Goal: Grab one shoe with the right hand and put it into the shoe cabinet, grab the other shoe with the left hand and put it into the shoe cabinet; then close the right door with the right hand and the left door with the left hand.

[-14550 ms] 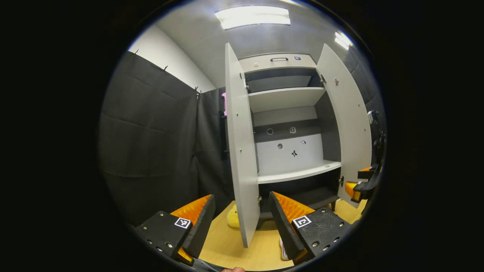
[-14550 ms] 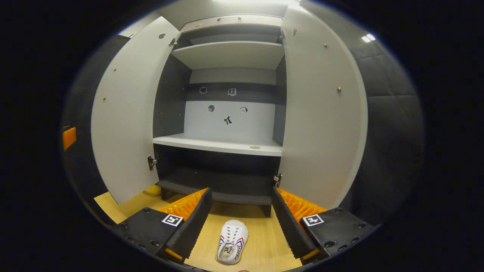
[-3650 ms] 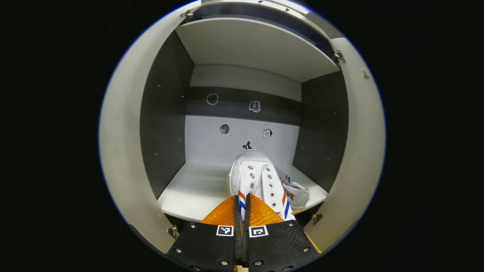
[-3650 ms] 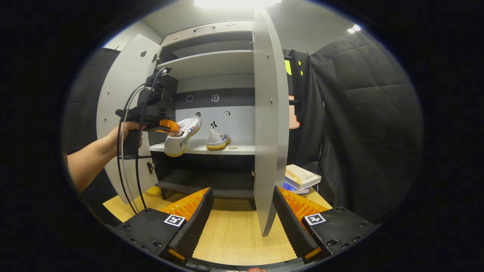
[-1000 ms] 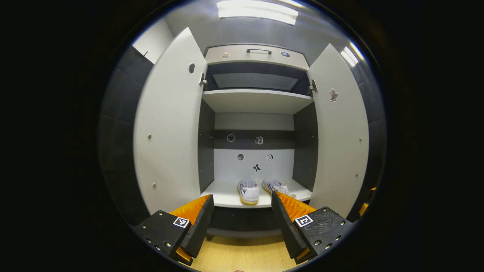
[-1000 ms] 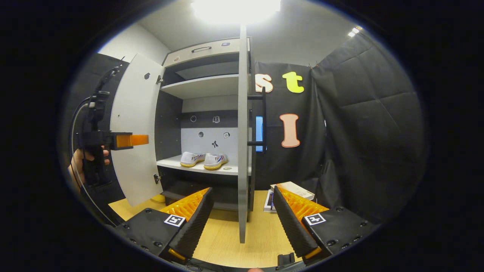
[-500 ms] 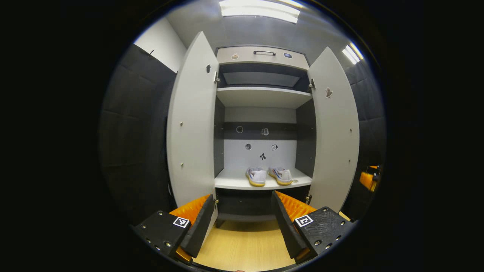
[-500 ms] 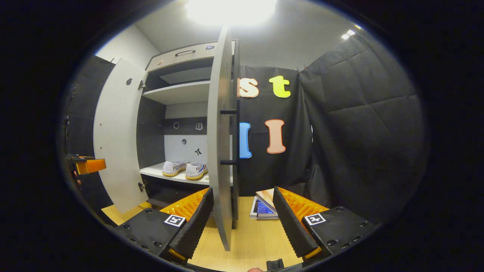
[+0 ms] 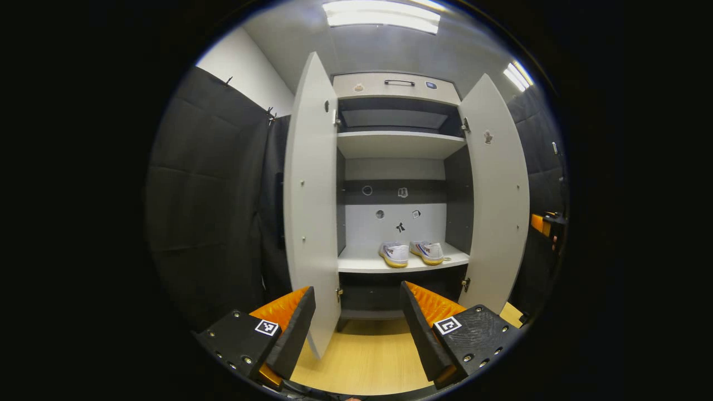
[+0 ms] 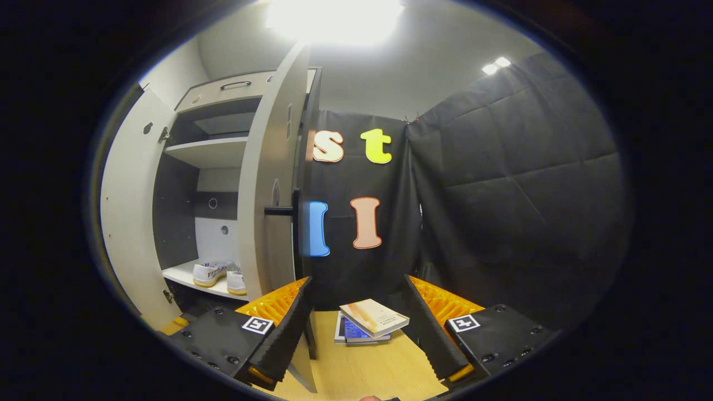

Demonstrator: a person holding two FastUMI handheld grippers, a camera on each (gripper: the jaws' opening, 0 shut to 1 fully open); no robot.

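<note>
Two white sneakers [image 9: 411,252] side by side on the shoe cabinet's [image 9: 396,86] middle shelf [image 9: 362,262]. Left door [image 9: 310,206] and right door [image 9: 496,195] both open. Left gripper [image 9: 356,323] and right gripper [image 10: 356,323] spread wide, empty. Books [image 10: 370,322] stacked on the floor beyond the right gripper.

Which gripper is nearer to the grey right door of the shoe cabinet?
Right. The right gripper is at the grey right door, its edge by the fingers. The left gripper faces the shoe cabinet from farther back.
</note>
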